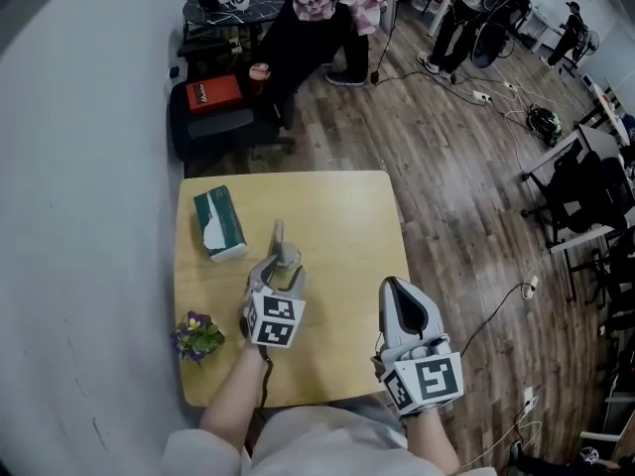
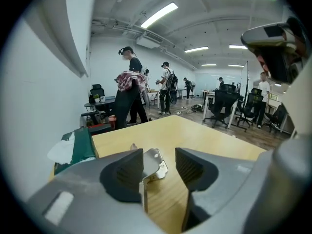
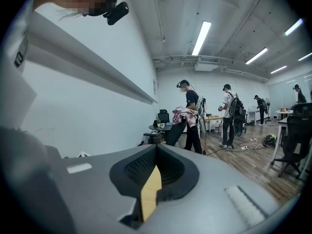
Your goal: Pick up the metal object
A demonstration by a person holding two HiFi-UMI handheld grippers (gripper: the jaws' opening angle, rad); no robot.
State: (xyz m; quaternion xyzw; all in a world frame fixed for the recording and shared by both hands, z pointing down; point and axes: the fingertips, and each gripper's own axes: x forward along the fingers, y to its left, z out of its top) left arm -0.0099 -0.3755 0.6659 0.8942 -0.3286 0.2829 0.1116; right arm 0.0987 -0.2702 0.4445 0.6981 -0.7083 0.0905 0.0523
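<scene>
The right gripper [image 3: 156, 149], nearest, hangs over the bench's [image 1: 337, 226] near right edge with its jaws closed together on nothing. The left gripper [image 2: 159, 156] is at mid-bench, jaws spread wide. The metal object [image 2: 155, 165] lies on the bench between them, closer to the left jaw, not clamped.
</scene>
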